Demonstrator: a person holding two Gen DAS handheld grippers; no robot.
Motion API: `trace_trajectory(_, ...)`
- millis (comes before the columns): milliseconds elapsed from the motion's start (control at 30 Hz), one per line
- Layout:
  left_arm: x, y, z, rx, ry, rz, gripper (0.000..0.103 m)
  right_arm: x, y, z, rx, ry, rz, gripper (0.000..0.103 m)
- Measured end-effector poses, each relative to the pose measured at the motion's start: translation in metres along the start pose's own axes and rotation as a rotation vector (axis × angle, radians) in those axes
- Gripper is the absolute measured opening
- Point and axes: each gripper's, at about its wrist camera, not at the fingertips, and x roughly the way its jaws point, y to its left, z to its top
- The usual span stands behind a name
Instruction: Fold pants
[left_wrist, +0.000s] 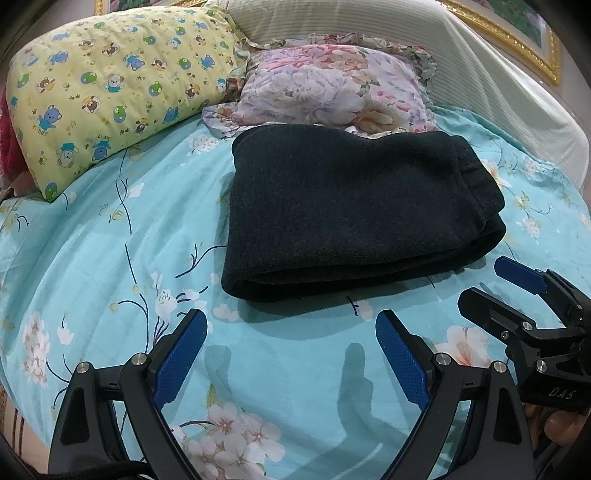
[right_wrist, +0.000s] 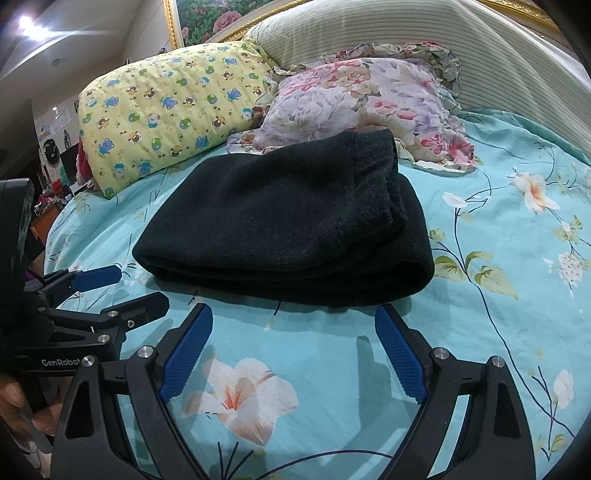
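The black pants (left_wrist: 351, 210) lie folded into a thick rectangular stack on the turquoise floral bedsheet (left_wrist: 92, 258); they also show in the right wrist view (right_wrist: 288, 229). My left gripper (left_wrist: 291, 328) is open and empty, just short of the stack's near edge. My right gripper (right_wrist: 293, 321) is open and empty, close to the stack's near fold. The right gripper shows at the right of the left wrist view (left_wrist: 484, 280), open. The left gripper shows at the left of the right wrist view (right_wrist: 140, 288), open.
A yellow cartoon-print pillow (left_wrist: 110, 92) lies at the back left. A pink and purple floral pillow (left_wrist: 332, 88) touches the far edge of the pants. A striped cream headboard (left_wrist: 480, 74) stands behind. Gold picture frames (left_wrist: 517, 40) hang above.
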Motion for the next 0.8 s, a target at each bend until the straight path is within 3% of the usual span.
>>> trace_trajectory(800, -0.0080, -0.0051, 0.0033, 0.012, -0.020, 0.002, 0.094, -0.0077, -0.0030, 0.0045, 0.011, -0.036, 0.011, 0.090)
